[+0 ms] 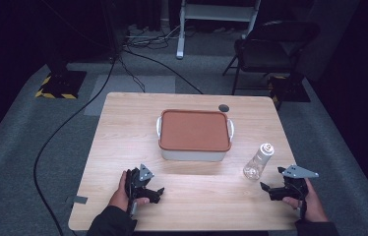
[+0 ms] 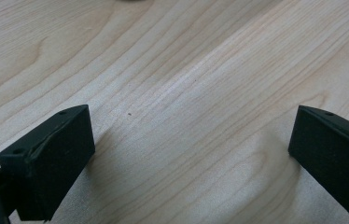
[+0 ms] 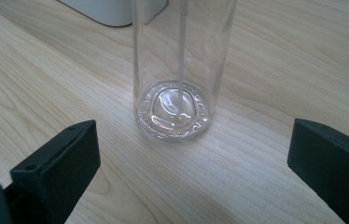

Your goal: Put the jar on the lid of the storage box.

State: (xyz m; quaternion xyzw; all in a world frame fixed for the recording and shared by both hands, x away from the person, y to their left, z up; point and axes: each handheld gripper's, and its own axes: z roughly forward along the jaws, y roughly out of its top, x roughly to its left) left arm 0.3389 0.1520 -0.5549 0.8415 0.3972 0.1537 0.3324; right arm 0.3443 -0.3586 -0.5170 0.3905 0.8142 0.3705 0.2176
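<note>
While my right tongs [image 1: 269, 189] hover low over the tabletop [image 1: 123, 128] with their jaws spread wide and nothing between them, the clear spray bottle [image 1: 259, 161] stands just ahead of them, near the right front of the tabletop. It is upright, its long axis vertical, the white spray head on top and the round base flat on the wood. In the right gripper view the clear spray bottle [image 3: 178, 65] rises between and beyond my two black jaws, not touching either, with a thin tube running down inside to the base. To its left, near but apart, sits a white storage box [image 1: 194, 152] with a terracotta lid [image 1: 194, 129], lying crosswise at the middle of the tabletop. My left tongs [image 1: 153, 193] rest near the front left edge, jaws likewise spread over bare wood, well apart from the bottle. A small dark round hole [image 1: 224, 107] shows behind the box.
</note>
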